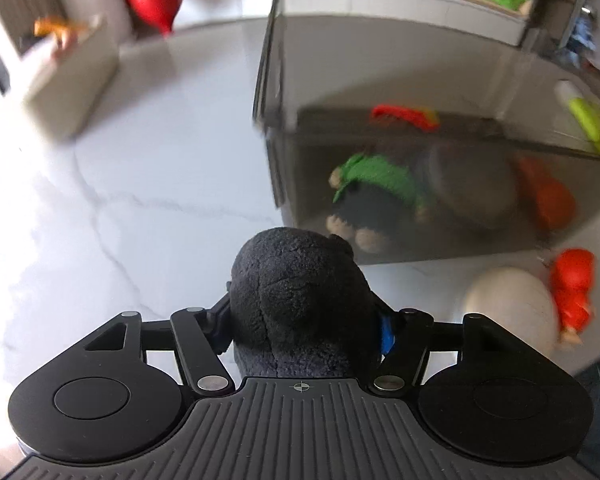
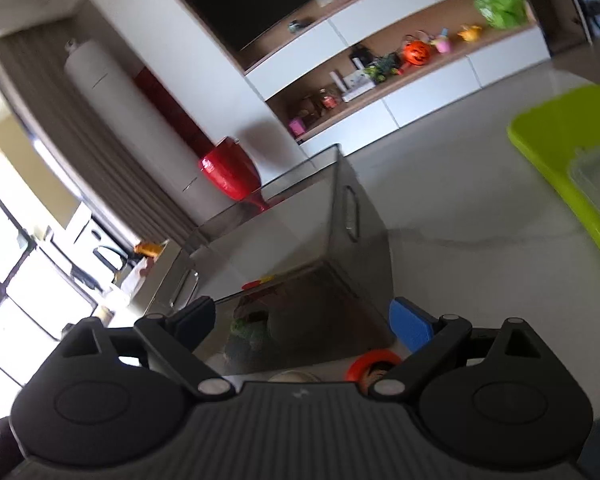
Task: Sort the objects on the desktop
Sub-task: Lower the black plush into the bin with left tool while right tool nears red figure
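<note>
My left gripper (image 1: 304, 320) is shut on a dark grey plush toy (image 1: 300, 296), held above the white marble table just left of and in front of the smoky transparent bin (image 1: 380, 80). Inside the bin lie a green-and-grey plush (image 1: 376, 192), a grey round plush (image 1: 472, 184), an orange item (image 1: 548, 196) and a red toy (image 1: 404, 116). My right gripper (image 2: 300, 320) is open and empty, tilted, hovering over the near corner of the same bin (image 2: 360, 220). On the table in front of the bin sit a cream egg-shaped plush (image 1: 512, 308) and a red-orange doll (image 1: 572, 292).
A beige box (image 1: 72, 80) with an orange toy on it stands at the table's far left. A lime-green lid or tray (image 2: 568, 168) lies right of the bin. A red vase (image 2: 230, 172) and toy-filled shelves (image 2: 380, 68) are beyond the table.
</note>
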`<action>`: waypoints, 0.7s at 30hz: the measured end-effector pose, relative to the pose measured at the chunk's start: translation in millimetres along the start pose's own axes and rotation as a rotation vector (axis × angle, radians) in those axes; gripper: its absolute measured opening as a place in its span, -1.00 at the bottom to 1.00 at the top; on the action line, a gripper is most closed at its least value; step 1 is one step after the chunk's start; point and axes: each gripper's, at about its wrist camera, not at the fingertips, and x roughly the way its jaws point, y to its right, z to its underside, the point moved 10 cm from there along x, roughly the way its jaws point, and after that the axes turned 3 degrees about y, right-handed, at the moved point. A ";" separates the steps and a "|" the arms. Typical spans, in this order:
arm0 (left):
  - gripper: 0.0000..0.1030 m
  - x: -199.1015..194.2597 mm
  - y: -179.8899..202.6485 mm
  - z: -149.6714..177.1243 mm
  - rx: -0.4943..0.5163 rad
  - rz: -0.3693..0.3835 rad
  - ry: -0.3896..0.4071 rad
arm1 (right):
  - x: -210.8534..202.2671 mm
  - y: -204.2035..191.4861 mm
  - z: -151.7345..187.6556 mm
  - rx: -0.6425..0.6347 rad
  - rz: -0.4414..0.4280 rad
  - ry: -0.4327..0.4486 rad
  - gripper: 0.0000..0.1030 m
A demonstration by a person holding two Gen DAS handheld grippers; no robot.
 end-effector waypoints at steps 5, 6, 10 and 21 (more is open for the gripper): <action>0.33 -87.5 20.1 -43.5 0.076 0.072 0.119 | -11.2 24.9 0.0 0.065 -0.005 0.013 0.84; 0.34 -100.3 25.5 -62.7 0.083 0.076 0.161 | -10.6 26.6 1.0 0.069 -0.010 0.011 0.84; 0.35 -149.3 62.0 -145.2 0.123 0.146 0.291 | -2.1 27.1 5.8 0.071 -0.011 0.000 0.85; 0.35 31.7 169.0 -161.7 0.024 0.271 -0.246 | 27.1 10.6 47.0 0.068 -0.151 -0.254 0.84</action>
